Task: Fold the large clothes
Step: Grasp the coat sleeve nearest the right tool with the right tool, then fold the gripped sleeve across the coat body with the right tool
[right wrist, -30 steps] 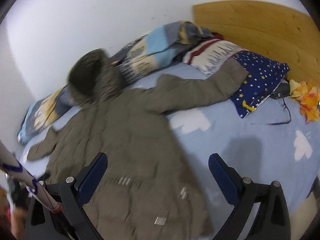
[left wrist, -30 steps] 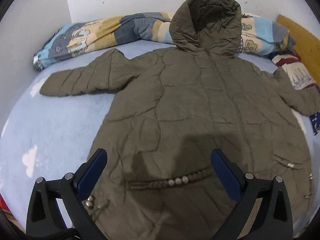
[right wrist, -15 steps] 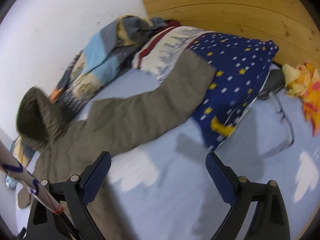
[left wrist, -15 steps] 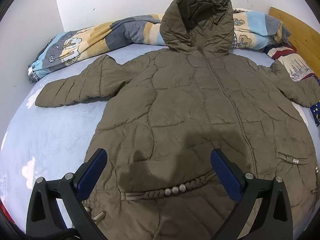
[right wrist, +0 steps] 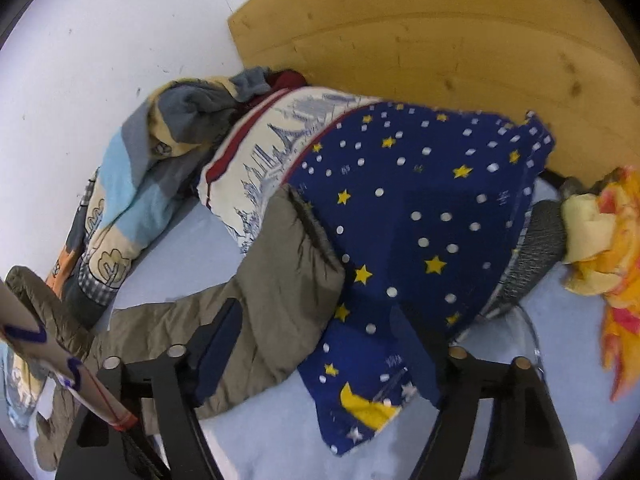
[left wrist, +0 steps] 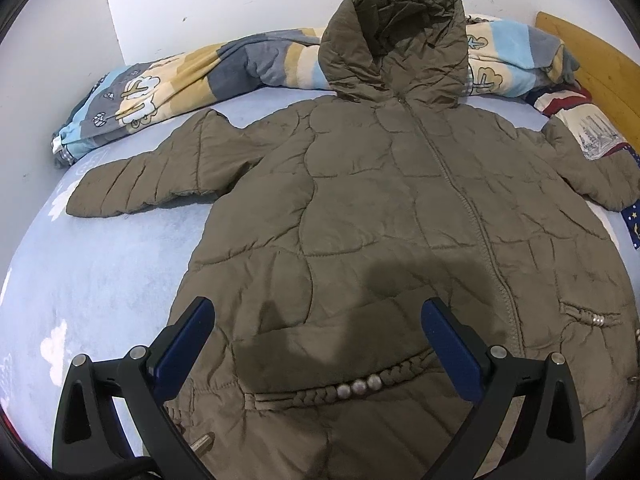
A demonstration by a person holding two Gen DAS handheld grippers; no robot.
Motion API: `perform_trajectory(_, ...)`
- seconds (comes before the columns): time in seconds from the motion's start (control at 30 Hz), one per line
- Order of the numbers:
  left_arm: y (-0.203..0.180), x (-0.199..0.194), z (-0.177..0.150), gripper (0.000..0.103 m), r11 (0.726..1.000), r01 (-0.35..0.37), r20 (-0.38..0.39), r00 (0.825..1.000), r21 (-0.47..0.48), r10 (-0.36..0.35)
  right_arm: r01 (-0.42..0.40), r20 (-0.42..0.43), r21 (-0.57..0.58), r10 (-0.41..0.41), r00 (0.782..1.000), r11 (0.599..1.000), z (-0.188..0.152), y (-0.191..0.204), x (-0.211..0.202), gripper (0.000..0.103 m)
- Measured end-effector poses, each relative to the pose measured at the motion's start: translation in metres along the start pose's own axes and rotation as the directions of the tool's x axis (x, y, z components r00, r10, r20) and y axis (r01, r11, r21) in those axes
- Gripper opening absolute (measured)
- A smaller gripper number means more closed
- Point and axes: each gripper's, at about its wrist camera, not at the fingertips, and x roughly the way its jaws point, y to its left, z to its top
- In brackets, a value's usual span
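Observation:
An olive quilted hooded jacket (left wrist: 380, 208) lies flat and front up on the light blue bed sheet (left wrist: 100, 280), zipped, with both sleeves spread out. My left gripper (left wrist: 316, 320) hovers open over the jacket's lower front, just above a braided pocket trim, with nothing between its fingers. In the right wrist view, the jacket's right sleeve (right wrist: 280, 288) ends on a dark blue star pillow (right wrist: 420, 208). My right gripper (right wrist: 320, 336) hangs over that sleeve end and the pillow's edge. Its jaws are closing, and the pads are clear of the cloth.
A striped patterned duvet (left wrist: 192, 76) is bunched along the white wall behind the hood. A skyline-print pillow (right wrist: 264, 152) and a wooden headboard (right wrist: 440, 40) are at the right. Orange-yellow cloth (right wrist: 612, 240) and a grey item (right wrist: 536, 248) lie beside the star pillow.
My right gripper swept rightward from the jacket's body to the sleeve end at the star pillow, and its jaws narrowed. The left gripper's view stayed almost the same.

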Motion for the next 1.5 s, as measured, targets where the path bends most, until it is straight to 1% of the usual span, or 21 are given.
perform_trajectory(0.07,-0.001,0.001,-0.001,0.103,1.000,-0.003,0.003,1.000,0.004,0.003,-0.008,-0.023,0.018,0.008,1.000,1.000,0.002,-0.004,0.017,0.076)
perform_trajectory(0.1,-0.002,0.001,-0.001,0.103,1.000,-0.002,0.002,1.000,0.008,0.002,-0.009,-0.035,0.028,0.010,0.999,1.000,0.002,-0.006,0.026,0.071)
perform_trajectory(0.2,-0.004,0.002,-0.001,0.103,1.000,-0.009,0.005,1.000,0.018,0.009,-0.008,-0.057,0.044,0.011,0.998,0.999,0.004,-0.010,0.049,0.061)
perform_trajectory(0.23,-0.004,0.003,-0.002,0.103,1.000,-0.008,0.003,1.000,0.020,0.008,-0.009,-0.053,0.038,0.011,0.999,0.999,0.004,-0.009,0.054,0.060)
perform_trajectory(0.27,-0.005,0.003,-0.002,0.103,1.000,-0.008,0.001,1.000,0.024,0.008,-0.010,-0.043,0.031,0.012,0.999,0.999,0.005,-0.008,0.057,0.056)
perform_trajectory(0.3,-0.006,0.004,-0.002,0.103,1.000,-0.009,0.001,1.000,0.026,0.009,-0.026,-0.032,0.030,0.027,0.999,0.999,0.005,-0.007,0.058,0.039)
perform_trajectory(0.33,-0.007,0.004,-0.002,0.103,0.999,-0.012,0.000,1.000,0.030,0.012,-0.045,-0.034,0.032,0.046,0.998,0.998,0.005,-0.006,0.059,0.025)
perform_trajectory(0.37,-0.007,0.003,-0.002,0.103,0.999,-0.012,-0.001,1.000,0.031,0.012,-0.045,-0.035,0.031,0.046,0.998,0.999,0.005,-0.006,0.057,0.021)
perform_trajectory(0.4,-0.007,0.003,-0.002,0.103,1.000,-0.009,0.001,1.000,0.030,0.009,-0.048,-0.016,0.026,0.048,0.999,0.999,0.006,-0.003,0.051,0.018)
perform_trajectory(0.57,-0.004,-0.006,-0.001,0.103,1.000,-0.001,0.016,1.000,0.016,0.001,-0.096,0.088,0.039,0.092,0.992,0.995,0.010,0.007,0.005,0.017)
perform_trajectory(0.67,-0.002,-0.014,0.001,0.103,1.000,0.009,0.031,0.999,-0.004,-0.009,-0.127,0.121,0.025,0.123,0.985,0.992,0.019,0.021,-0.029,0.017)
perform_trajectory(0.77,0.002,-0.023,0.003,0.103,1.000,0.019,0.048,0.999,-0.021,-0.018,-0.154,0.149,-0.024,0.156,0.976,0.988,0.027,0.046,-0.063,0.017)
perform_trajectory(0.9,0.005,-0.032,0.006,0.103,0.999,0.037,0.064,0.997,-0.039,-0.035,-0.209,0.170,-0.106,0.225,0.959,0.972,0.030,0.098,-0.118,0.017)
perform_trajectory(1.03,0.012,-0.041,0.006,0.103,0.997,0.049,0.079,0.996,-0.059,-0.044,-0.248,0.160,-0.195,0.280,0.946,0.949,0.020,0.160,-0.159,0.017)
perform_trajectory(1.07,0.014,-0.043,0.006,0.103,0.997,0.049,0.082,0.996,-0.063,-0.043,-0.257,0.156,-0.207,0.291,0.944,0.944,0.017,0.170,-0.165,0.017)
perform_trajectory(1.1,0.017,-0.045,0.006,0.103,0.996,0.049,0.085,0.995,-0.068,-0.043,-0.266,0.150,-0.231,0.304,0.941,0.936,0.012,0.189,-0.175,0.017)
perform_trajectory(1.17,0.023,-0.048,0.006,0.103,0.995,0.053,0.089,0.995,-0.082,-0.046,-0.288,0.137,-0.260,0.330,0.934,0.922,0.003,0.213,-0.187,0.016)
perform_trajectory(1.2,0.026,-0.050,0.005,0.103,0.994,0.056,0.092,0.995,-0.090,-0.048,-0.300,0.126,-0.282,0.345,0.930,0.911,-0.005,0.233,-0.194,0.016)
perform_trajectory(1.27,0.031,-0.052,0.004,0.103,0.993,0.055,0.092,0.995,-0.100,-0.046,-0.313,0.109,-0.313,0.361,0.926,0.897,-0.016,0.258,-0.201,0.017)
perform_trajectory(1.37,0.039,-0.052,0.002,0.103,0.991,0.064,0.084,0.995,-0.114,-0.054,-0.322,0.081,-0.384,0.380,0.922,0.865,-0.043,0.309,-0.212,0.016)
perform_trajectory(1.5,0.049,-0.053,0.001,0.103,0.987,0.074,0.078,0.995,-0.144,-0.063,-0.353,0.021,-0.437,0.402,0.915,0.827,-0.080,0.358,-0.206,0.016)
